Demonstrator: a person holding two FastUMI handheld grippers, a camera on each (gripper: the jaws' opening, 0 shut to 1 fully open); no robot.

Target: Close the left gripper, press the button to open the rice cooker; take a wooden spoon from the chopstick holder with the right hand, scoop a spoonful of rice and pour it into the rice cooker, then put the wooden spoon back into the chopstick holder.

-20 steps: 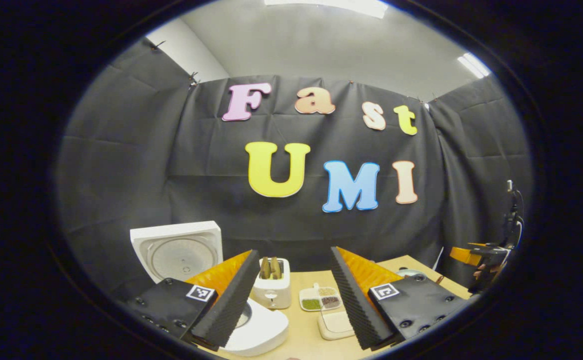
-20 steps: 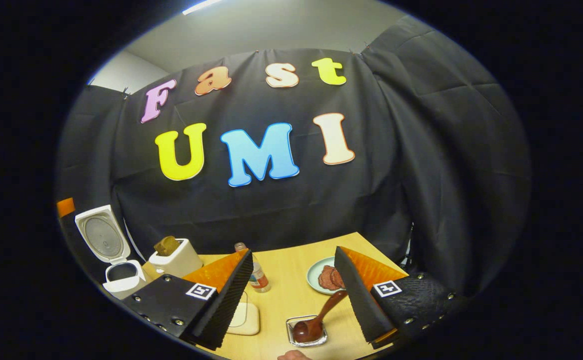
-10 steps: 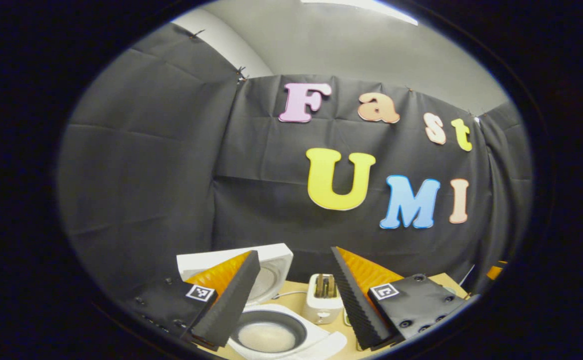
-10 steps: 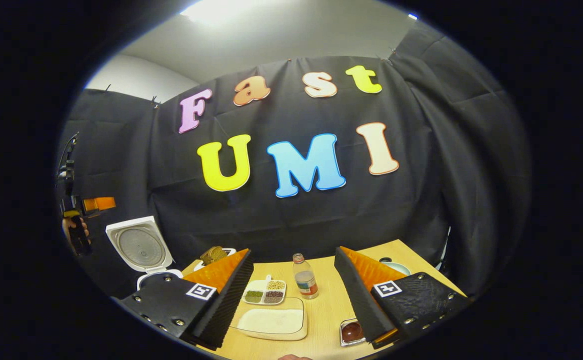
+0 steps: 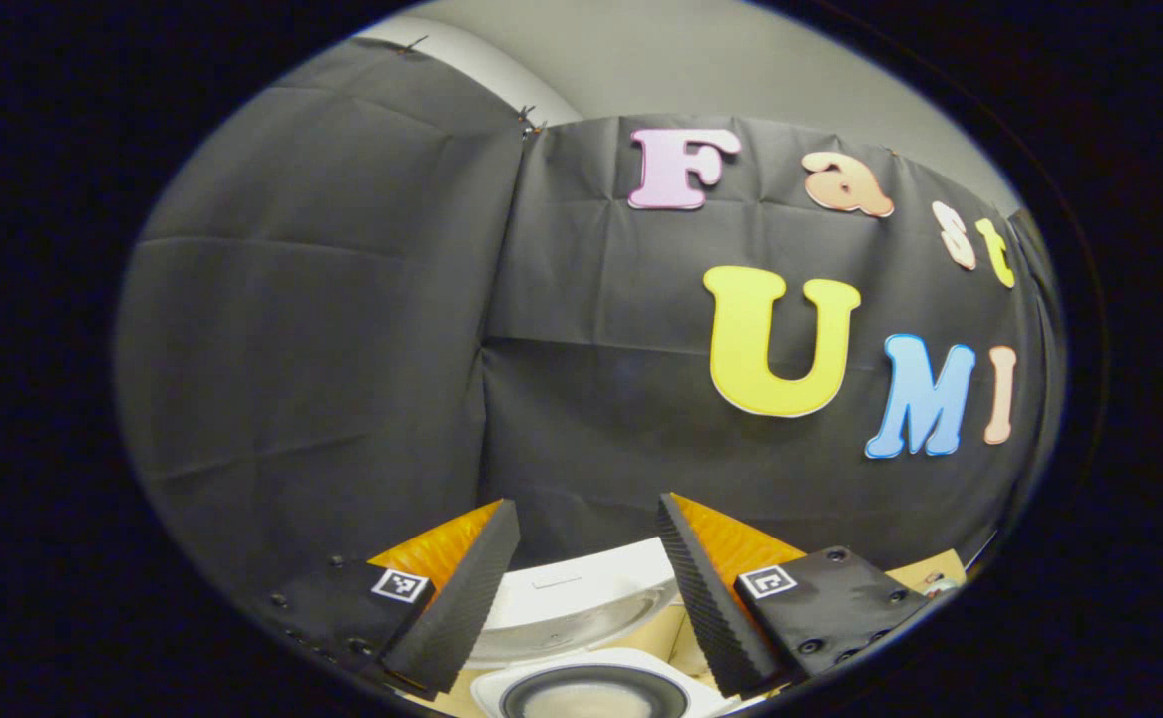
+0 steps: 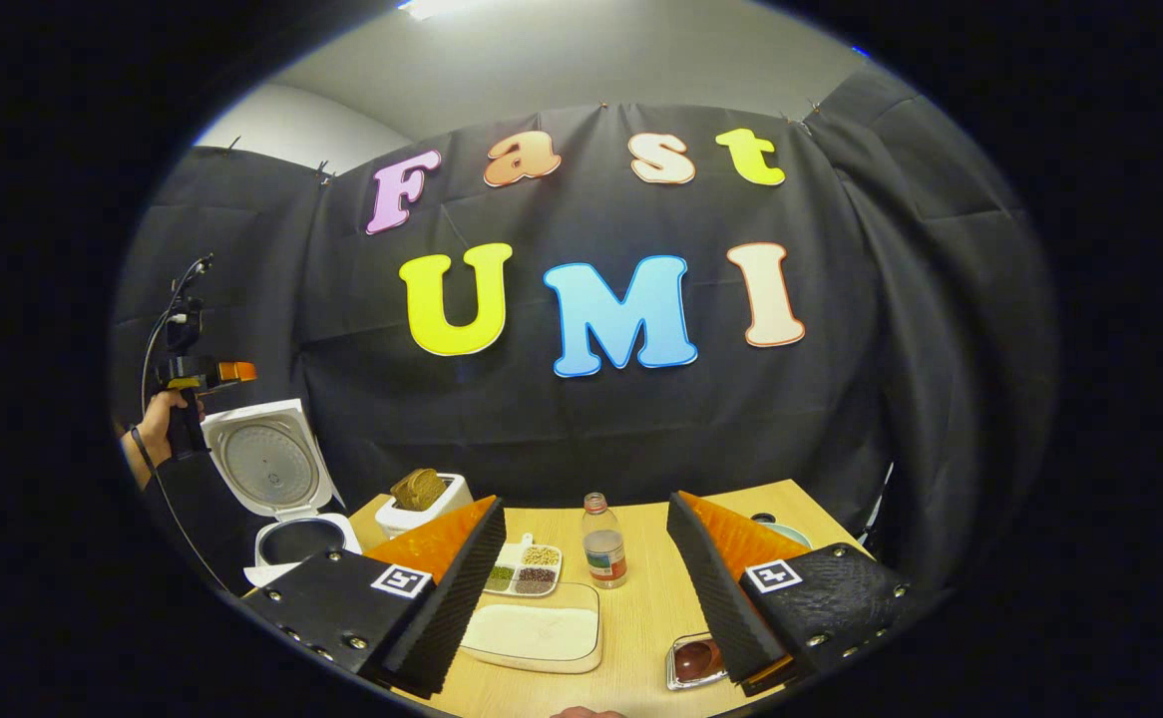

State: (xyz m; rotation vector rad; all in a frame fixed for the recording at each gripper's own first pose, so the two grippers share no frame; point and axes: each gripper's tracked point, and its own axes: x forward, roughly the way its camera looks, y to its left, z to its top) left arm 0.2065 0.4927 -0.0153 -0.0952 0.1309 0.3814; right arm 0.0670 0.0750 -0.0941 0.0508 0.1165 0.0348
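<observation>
With the cooker [image 6: 287, 499] open at far left, our right gripper [image 6: 581, 598] hangs wide open and empty; the spoon [image 6: 698, 658] in its holder [image 6: 679, 680] lies just below its right finger. Left gripper [image 5: 581, 588] gapes empty above the cooker.

Booth walled on three sides with creased black cloth [image 6: 581, 429], pinned along top edge. Plain pale grey ceiling [image 6: 581, 60] above, bright ceiling light strip [image 6: 432, 8] at top. Light wooden tabletop [image 6: 641, 618] below.
</observation>
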